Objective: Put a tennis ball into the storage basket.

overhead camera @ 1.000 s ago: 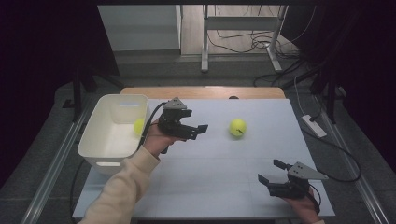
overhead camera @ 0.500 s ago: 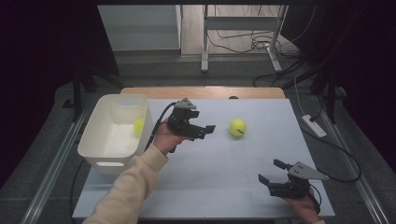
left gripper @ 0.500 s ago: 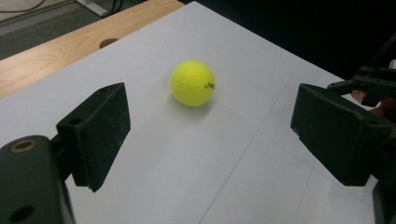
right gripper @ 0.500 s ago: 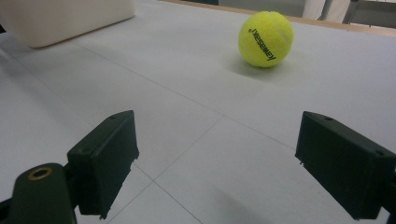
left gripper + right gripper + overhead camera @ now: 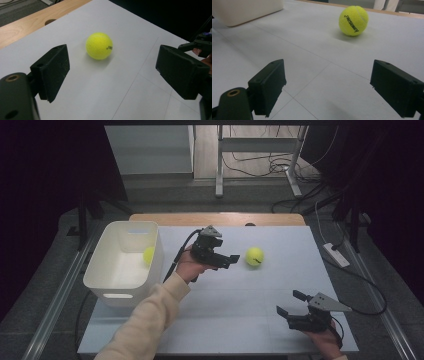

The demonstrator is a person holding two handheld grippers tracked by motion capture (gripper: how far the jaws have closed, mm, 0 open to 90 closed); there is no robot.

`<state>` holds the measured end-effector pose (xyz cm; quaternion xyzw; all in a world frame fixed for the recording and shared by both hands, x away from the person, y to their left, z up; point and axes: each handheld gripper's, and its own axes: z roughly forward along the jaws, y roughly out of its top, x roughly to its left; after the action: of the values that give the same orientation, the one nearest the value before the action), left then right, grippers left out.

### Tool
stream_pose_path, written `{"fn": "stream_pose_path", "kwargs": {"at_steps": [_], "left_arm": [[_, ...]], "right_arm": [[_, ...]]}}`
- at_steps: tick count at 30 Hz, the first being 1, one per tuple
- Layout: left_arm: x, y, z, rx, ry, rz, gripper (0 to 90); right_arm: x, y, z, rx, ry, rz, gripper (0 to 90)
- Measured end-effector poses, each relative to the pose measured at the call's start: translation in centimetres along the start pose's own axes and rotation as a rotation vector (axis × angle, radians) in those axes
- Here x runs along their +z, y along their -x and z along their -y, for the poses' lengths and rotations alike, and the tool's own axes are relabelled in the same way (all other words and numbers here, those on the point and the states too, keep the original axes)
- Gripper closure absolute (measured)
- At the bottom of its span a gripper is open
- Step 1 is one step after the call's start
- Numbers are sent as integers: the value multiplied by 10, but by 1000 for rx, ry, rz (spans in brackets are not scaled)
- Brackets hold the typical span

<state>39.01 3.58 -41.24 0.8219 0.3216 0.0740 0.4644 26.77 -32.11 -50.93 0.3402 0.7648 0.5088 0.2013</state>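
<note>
Left gripper [image 5: 227,260] jaws wide apart, nothing between them, held above the table [image 5: 225,320] mid-left, pointing right. Tennis ball [image 5: 254,256] lies just beyond the jaw tips on the white surface, slightly toward the far edge; in the left gripper view the ball [image 5: 99,45] sits ahead, between the jaw lines, a bit left of centre. A ball has no long axis, so any approach angle works. Left gripper is clearly nearer; likely it closes in on this ball. Right gripper [image 5: 292,308] also wide, empty, low near the front right edge, well apart from the ball. White bin [image 5: 107,282] at left holds a second yellow ball [image 5: 148,255] against its right wall.
</note>
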Motion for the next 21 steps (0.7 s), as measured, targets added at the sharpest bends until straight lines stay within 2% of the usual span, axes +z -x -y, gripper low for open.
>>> {"fn": "stream_pose_path", "kwargs": {"at_steps": [10,21], "left_arm": [[17,-2,-5,6,-5,10,123],[28,0,-12,18,-34,-7,102]], "right_arm": [[1,0,0,7,0,2,126],[3,1,-2,12,6,-4,126]]}}
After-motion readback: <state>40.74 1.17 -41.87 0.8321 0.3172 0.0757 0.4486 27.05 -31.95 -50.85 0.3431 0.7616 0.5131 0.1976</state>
